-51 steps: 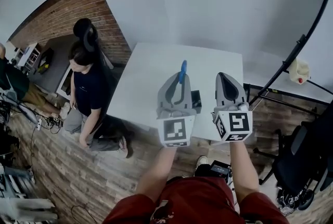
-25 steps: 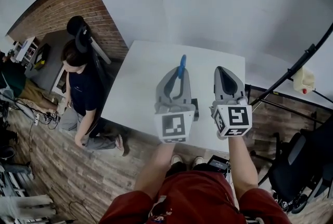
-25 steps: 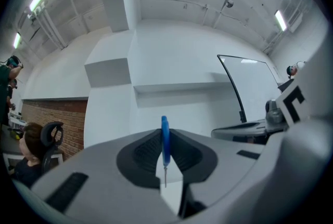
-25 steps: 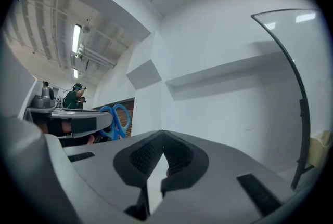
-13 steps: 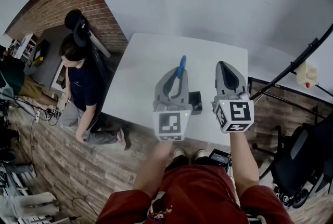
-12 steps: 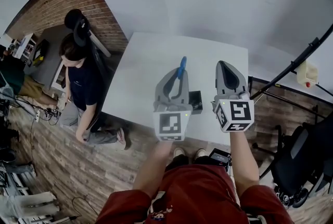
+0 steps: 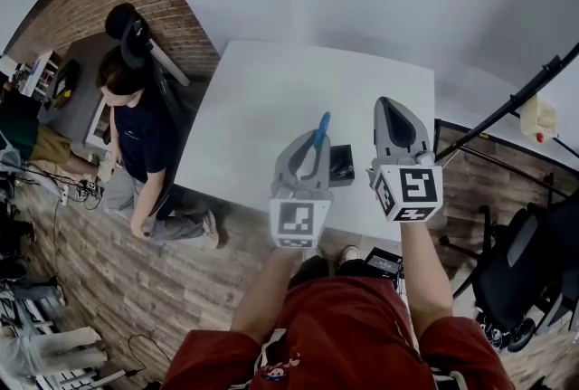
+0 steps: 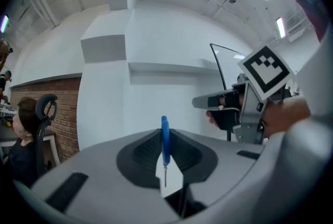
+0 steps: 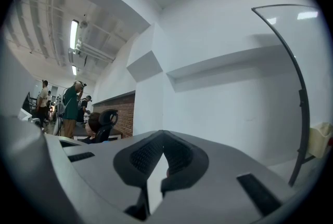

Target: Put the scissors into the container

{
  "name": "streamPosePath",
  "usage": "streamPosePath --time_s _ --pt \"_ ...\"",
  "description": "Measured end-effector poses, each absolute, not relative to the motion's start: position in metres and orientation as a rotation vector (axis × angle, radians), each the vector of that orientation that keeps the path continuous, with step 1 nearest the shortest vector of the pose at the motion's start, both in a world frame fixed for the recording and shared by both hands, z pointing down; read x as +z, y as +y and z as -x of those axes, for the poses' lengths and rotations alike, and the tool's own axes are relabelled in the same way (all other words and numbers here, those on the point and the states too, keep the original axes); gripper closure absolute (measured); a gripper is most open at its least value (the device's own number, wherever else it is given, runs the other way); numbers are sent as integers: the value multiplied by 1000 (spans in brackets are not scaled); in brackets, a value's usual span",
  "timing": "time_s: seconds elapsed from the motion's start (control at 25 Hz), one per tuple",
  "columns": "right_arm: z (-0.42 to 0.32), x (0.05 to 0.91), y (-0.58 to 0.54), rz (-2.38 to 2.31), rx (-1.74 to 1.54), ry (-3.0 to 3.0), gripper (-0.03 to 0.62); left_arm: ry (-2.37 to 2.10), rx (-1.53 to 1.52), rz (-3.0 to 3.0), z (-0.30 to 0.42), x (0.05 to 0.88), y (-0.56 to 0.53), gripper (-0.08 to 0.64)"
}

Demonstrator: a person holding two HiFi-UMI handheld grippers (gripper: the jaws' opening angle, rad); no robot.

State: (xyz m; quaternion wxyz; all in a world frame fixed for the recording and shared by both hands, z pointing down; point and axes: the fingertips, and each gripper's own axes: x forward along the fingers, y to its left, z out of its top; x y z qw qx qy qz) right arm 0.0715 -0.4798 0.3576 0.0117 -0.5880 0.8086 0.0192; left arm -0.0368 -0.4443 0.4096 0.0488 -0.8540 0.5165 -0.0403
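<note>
- White tabletop (image 7: 271, 99) fills the middle of the head view, standing on a wood-plank floor (image 7: 136, 289).
- Nearest are the wearer's two forearms, each reaching level over the table's near edge with a gripper.
- Left gripper (image 7: 308, 148) is clamped on the scissors (image 8: 165, 137), its jaws pinching them low on the blue handle.
- The scissors stand roughly upright and edge-on to the gripper's camera. Their long axis is near vertical, with the blue handle on top and a thin metal blade pointing down between the jaws.
- This blades-down hold likely serves to lower them tip-first into the container.
- A small black container (image 7: 341, 164) sits on the table near its front edge, just right of the left gripper and partly hidden by it. The scissors are above the table, not yet inside it.
- Right gripper (image 7: 392, 108) hovers to the right, its jaw tips pressed together on nothing, seemingly kept clear.
- Farther left, a seated person (image 7: 136, 135) is beside a brick wall (image 7: 81, 8).
</note>
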Motion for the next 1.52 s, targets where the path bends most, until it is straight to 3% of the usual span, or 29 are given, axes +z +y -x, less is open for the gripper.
streamPosePath --time_s 1.52 --pt "-69 393 -478 1839 -25 2595 584 1616 -347 2728 31 548 -435 512"
